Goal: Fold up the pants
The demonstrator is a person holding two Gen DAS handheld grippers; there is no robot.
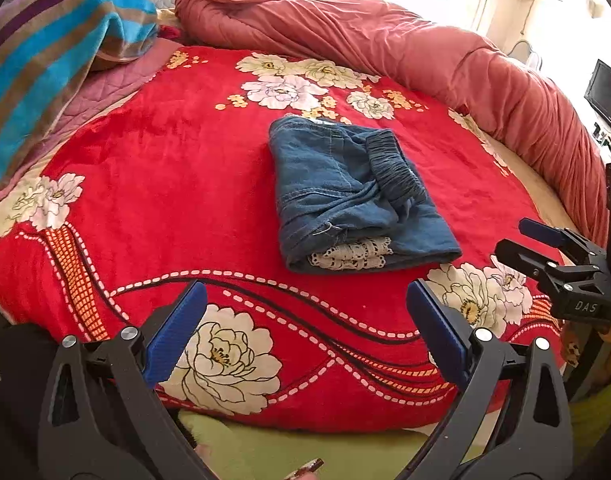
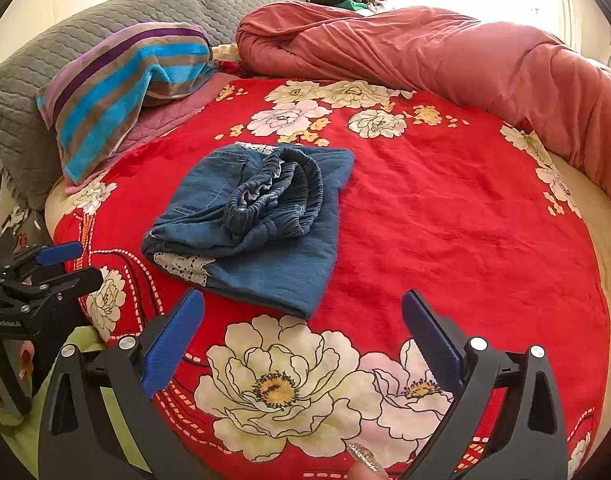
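Left wrist view: left gripper [image 1: 305,320] fills the bottom of the frame, blue pads [image 1: 177,332] spread wide, nothing between them. Under it, a red floral blanket [image 1: 165,184] covers the bed, with a lime-green cloth [image 1: 265,448] along the bottom edge. Folded pants [image 1: 345,196] sit at frame centre on the blanket, a blue denim bundle, elastic waistband on top, white lace trim poking out at the near edge. Clear of both grippers. Right gripper [image 1: 517,236] enters from the right edge, just right of the pants, not touching; jaws apart, empty. Striped towel [image 1: 53,60] upper left. Rolled salmon-pink quilt [image 1: 425,56] runs across the top and down the right side. Dark screen-like object [image 1: 605,96] at far right, hard to identify. Bright window glare upper right.

Right wrist view: right gripper [image 2: 303,320] at the bottom, pads [image 2: 433,332] wide open, holding nothing. A fingertip with a glittery nail [image 2: 363,460] shows at the bottom edge. Same red blanket [image 2: 465,220] below. Pants [image 2: 261,224] left of centre, just beyond the left pad, untouched. Left gripper [image 2: 81,260] at the left edge, fingers parted, empty, near the pants' left corner but apart from it. Grey quilted pillows [image 2: 105,16] upper left behind the striped towel [image 2: 125,84]. Pink quilt [image 2: 445,52] across the top right. Pale wall behind, blown-out light upper right.
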